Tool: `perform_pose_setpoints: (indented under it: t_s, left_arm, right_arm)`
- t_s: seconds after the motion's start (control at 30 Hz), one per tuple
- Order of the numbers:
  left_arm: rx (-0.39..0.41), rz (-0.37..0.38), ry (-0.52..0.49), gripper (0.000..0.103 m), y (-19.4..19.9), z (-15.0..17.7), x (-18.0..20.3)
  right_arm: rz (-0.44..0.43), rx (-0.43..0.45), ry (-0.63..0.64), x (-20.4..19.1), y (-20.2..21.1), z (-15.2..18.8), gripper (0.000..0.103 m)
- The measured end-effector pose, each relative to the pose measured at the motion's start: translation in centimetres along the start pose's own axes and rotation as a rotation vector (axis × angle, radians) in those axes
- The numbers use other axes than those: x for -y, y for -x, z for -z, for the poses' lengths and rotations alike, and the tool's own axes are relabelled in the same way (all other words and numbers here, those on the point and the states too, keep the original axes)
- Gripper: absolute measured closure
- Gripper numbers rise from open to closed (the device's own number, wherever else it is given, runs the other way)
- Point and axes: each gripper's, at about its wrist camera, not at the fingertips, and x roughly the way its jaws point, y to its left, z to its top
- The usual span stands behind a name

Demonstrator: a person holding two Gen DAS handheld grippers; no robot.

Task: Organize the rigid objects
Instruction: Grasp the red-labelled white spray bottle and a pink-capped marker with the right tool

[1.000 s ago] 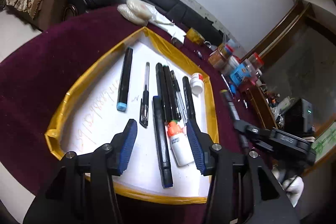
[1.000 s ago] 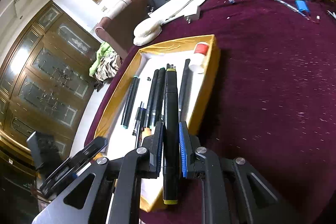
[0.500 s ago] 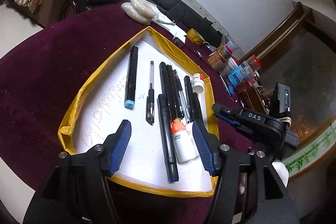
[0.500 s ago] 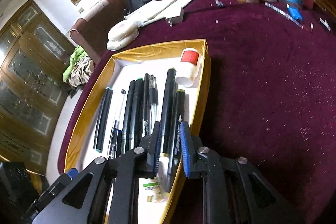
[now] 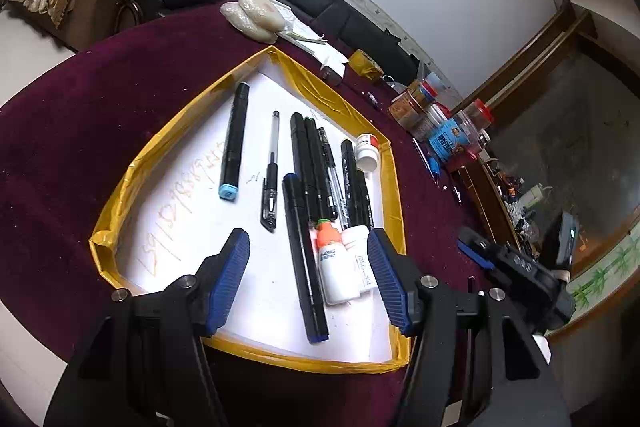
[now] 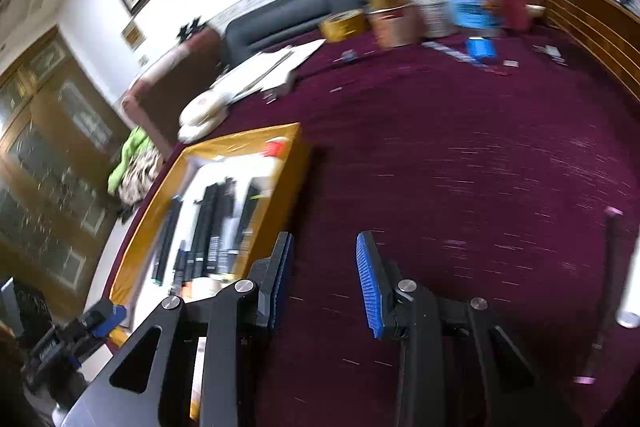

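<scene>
A shallow tray point(image 5: 120, 195) with a yellow taped rim and white floor holds several black pens and markers. A blue-tipped marker point(image 5: 234, 139) lies on the left and a long blue-ended marker point(image 5: 304, 259) near the front. Beside that one lies a white bottle with an orange cap point(image 5: 334, 267), and a red-capped bottle point(image 5: 366, 155) stands at the right rim. My left gripper point(image 5: 308, 247) hovers open above the near end of the tray, gripping nothing. My right gripper point(image 6: 324, 243) is over the maroon cloth right of the tray point(image 6: 296, 163), its jaws opening with nothing between them.
A dark marker with pink ends point(image 6: 608, 287) and a white object point(image 6: 632, 287) lie on the cloth at the far right. Jars and tins point(image 5: 432, 119), a tape roll point(image 6: 344, 25) and papers point(image 6: 276, 65) crowd the table's far side. A sofa stands behind.
The right gripper let go of the black marker, which now lies in the tray by its right rim, and swung right over the cloth. The left gripper widened slightly and stayed put.
</scene>
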Motion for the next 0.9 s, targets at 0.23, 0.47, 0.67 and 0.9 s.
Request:
perform_pose_setpoints:
  t_s: [0.23,0.47,0.67,0.9]
  left_arm:
    - [0.004,0.04,-0.057,0.041,-0.3,0.4,2.9]
    - [-0.072,0.096,-0.207,0.039,-2.5,2.4,9.2]
    - [-0.142,0.085,-0.319,0.039,-4.2,4.7,13.4]
    - [-0.191,-0.007,-0.47,0.039,-6.4,7.6,17.7]
  right_arm:
    - [0.172,0.145,-0.218,12.6,7.7,0.4,0.073]
    - [0.235,0.186,-0.367,19.7,10.5,2.0,0.073]
    - [0.229,0.127,-0.355,20.1,8.2,2.7,0.073]
    - [0.211,0.101,-0.366,21.5,6.5,3.6,0.071]
